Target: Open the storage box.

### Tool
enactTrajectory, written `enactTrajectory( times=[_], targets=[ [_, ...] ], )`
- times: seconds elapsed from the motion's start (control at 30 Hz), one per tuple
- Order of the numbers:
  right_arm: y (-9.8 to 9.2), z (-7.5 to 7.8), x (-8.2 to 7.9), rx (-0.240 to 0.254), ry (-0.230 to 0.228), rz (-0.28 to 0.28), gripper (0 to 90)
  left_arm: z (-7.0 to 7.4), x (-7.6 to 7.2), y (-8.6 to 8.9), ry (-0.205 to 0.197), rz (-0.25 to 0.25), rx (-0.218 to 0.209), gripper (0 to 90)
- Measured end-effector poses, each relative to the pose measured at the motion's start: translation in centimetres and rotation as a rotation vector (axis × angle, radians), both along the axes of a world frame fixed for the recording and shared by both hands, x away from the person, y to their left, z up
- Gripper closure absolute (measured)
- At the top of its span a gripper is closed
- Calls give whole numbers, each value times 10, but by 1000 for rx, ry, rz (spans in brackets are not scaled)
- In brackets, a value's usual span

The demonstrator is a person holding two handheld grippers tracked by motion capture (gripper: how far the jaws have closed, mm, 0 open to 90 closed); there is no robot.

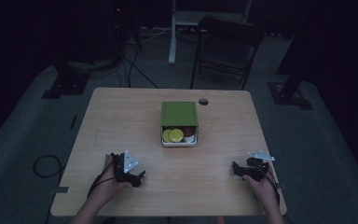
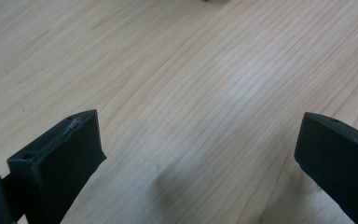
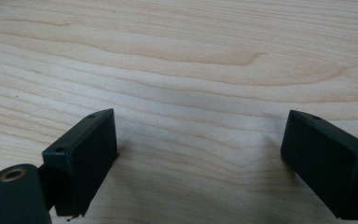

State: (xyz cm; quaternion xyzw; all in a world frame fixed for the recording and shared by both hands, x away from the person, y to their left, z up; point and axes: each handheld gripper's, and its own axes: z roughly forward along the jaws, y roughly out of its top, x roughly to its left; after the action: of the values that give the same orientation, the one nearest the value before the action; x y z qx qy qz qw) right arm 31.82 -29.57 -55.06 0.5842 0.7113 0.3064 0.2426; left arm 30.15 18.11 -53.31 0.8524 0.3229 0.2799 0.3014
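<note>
Looking down in the high view: white box [image 1: 179, 140] w/ green lid [image 1: 179, 113] slid partway back sits at frame centre on the table [image 1: 121, 116], yellow discs [image 1: 173, 135] and sth brown exposed, prob. so contents can be reached. Left gripper [image 1: 140, 178] lower left, right gripper [image 1: 235, 169] lower right, both resting low near the table's near edge, well apart from the box; looks like a ready pose. Dim light, brown items hard to ID. Left gripper view: jaws wide apart, bare wood between; jaw bases cut off at the bottom. Right gripper view: jaws also spread, nothing held; right jaw cropped at frame edge.
</note>
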Motion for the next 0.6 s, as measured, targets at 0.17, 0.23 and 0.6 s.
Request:
enactTrajectory(
  times=[0.17,0.23,0.6],
  targets=[
    [0,0,0,0,-1,1,102,0,2,-16,-24,-39,3,14],
    [0,0,0,-1,-1,1,102,0,2,-20,-32,-52,8,14],
    [0,0,0,-1,-1,1,102,5,8,-48,-104,-144,27,14]
  ],
)
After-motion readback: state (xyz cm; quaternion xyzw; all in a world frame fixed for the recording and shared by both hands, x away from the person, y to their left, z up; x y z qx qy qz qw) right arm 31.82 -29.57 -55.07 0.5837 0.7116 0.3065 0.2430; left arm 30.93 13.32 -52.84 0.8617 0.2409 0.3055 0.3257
